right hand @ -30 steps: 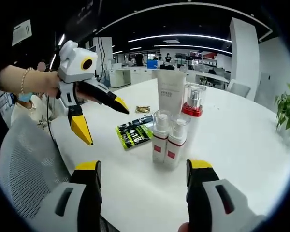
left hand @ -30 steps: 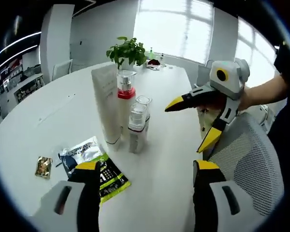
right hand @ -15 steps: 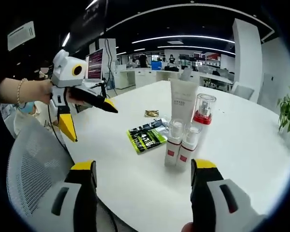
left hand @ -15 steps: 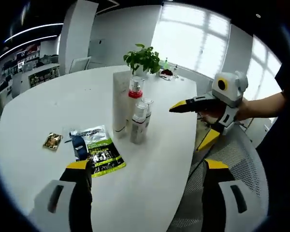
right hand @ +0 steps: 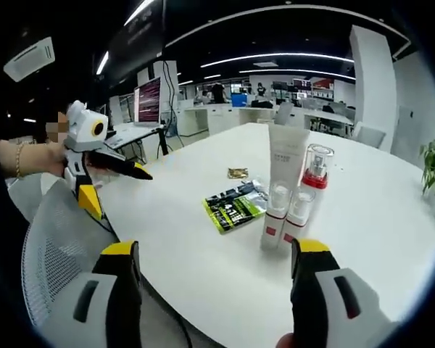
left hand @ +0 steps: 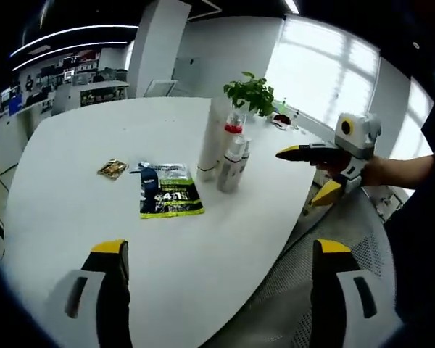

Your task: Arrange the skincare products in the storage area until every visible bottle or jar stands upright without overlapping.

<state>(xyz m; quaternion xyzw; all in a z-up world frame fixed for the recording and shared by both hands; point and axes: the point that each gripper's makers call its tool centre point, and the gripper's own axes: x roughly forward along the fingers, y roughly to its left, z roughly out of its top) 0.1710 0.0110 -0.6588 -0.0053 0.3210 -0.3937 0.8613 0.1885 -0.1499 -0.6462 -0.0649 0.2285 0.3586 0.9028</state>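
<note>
Several skincare products stand upright in a tight cluster on the white table (left hand: pixel 72 152). They are a tall white tube (left hand: pixel 210 138) (right hand: pixel 286 154), a clear bottle with a red collar (left hand: pixel 234 125) (right hand: pixel 315 170) and two small pump bottles (left hand: pixel 231 165) (right hand: pixel 284 221). My left gripper (left hand: pixel 220 250) (right hand: pixel 116 190) is open and holds nothing, well back from the cluster. My right gripper (right hand: pixel 216 248) (left hand: pixel 304 175) is also open, off the table's edge, with nothing between its fingers.
A green-and-black sachet (left hand: pixel 170 200) (right hand: pixel 234 208) and a small gold packet (left hand: pixel 112 169) (right hand: pixel 238 172) lie flat beside the bottles. A potted plant (left hand: pixel 252 93) stands behind them. A mesh chair (right hand: pixel 54 243) sits at the table's near edge. Office desks fill the background.
Both grippers have drawn back from the table, so the bottles look smaller and farther. The bottles and sachets have not moved. Both grippers stay open.
</note>
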